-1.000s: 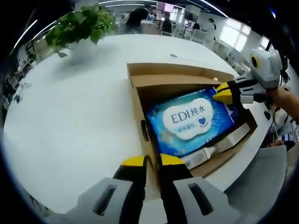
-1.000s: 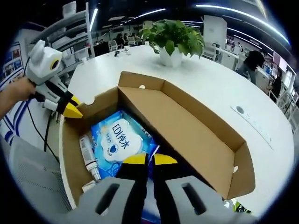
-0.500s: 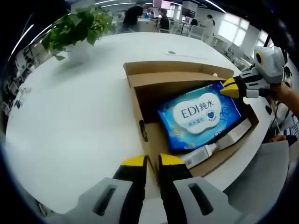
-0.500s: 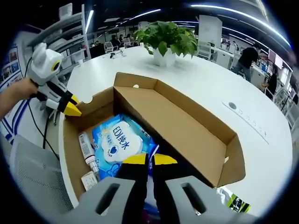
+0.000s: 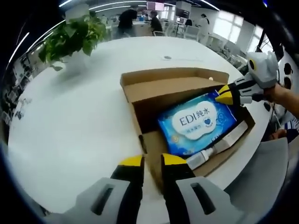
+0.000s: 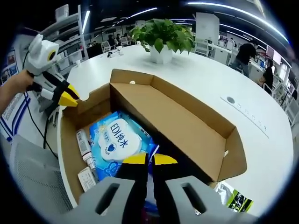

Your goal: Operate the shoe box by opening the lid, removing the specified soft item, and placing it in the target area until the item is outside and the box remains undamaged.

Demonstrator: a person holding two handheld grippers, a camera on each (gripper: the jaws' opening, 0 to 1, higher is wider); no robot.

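Blue and white, the wet-wipes pack (image 5: 202, 120) lies flat in the open cardboard shoe box (image 5: 154, 144) on the round white table (image 5: 70, 121) — the soft thing among the box's contents. In the left gripper view the left gripper (image 5: 150, 164) sits low in front, its yellow-tipped jaws drawn nearly together with a narrow gap; they stand at the near wall of the box, and whether they pinch that wall cannot be told. The pack is ahead and to the right of these jaws, apart from them. Its white cloud label reads "EDI" with Chinese characters and a small heart beneath; finer print is too small to read. Just beside the pack's near edge lies a slim white tube (image 5: 216, 145). At the far right, the right gripper (image 5: 223, 95), held in a person's hand (image 5: 282, 95), reaches in from beyond the box, its tips on the pack's far corner. In the right gripper view its jaws are clenched on the near edge of the pack (image 6: 116, 143), yellow tips (image 6: 149, 160) pressed close together. A potted green plant (image 6: 161, 38) stands well beyond the box.
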